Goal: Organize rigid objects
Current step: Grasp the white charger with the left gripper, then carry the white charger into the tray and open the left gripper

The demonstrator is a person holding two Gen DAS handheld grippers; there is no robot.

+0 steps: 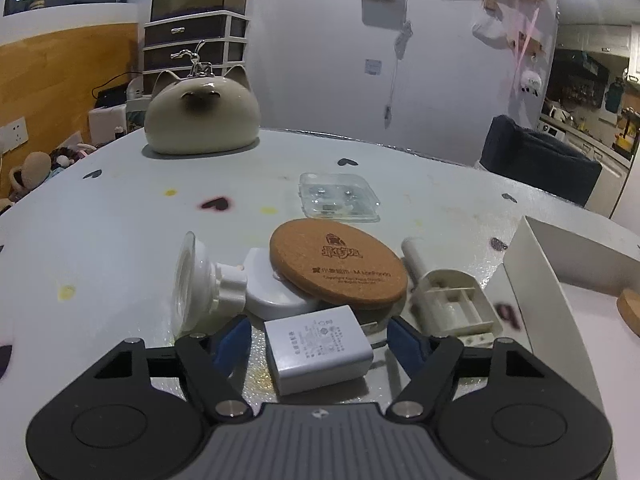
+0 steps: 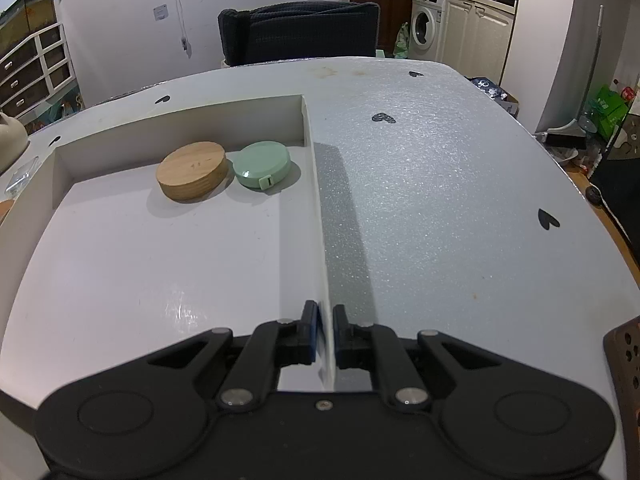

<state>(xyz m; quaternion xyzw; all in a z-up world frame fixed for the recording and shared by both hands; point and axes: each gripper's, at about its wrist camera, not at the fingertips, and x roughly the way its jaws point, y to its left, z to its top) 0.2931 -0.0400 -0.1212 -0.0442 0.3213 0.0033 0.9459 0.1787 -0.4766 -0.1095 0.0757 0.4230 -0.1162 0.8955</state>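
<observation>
Two things already lie in the white box [image 2: 120, 240], toward its far wall: a thick wooden disc [image 2: 192, 170] and, just beside it, a mint-green tape measure [image 2: 262, 164]. The right gripper [image 2: 325, 336] is clamped on the box's right wall, steadying it on the table [image 2: 440, 200].

Near the table's front edge, a white charger [image 1: 320, 354] lies flat between the fingers of the left gripper [image 1: 316, 340], which stand wide apart and clear of its sides. My judgement: the charger is the next piece to lift. To do it well, centre the blue pads on its two long smooth faces, keep clear of the metal prongs on its right end, and close squarely, since glossy plastic slips.

Just beyond it sit a round white case [image 1: 276, 288] with a cork coaster [image 1: 340, 268] leaning on it, a clear suction-cup piece [image 1: 196, 280] to the left, and an open cream plastic housing [image 1: 456, 308] to the right. Farther back lies a transparent blister box [image 1: 338, 196], and a glazed cat-shaped ceramic [image 1: 202, 118] sits near the far edge.
</observation>
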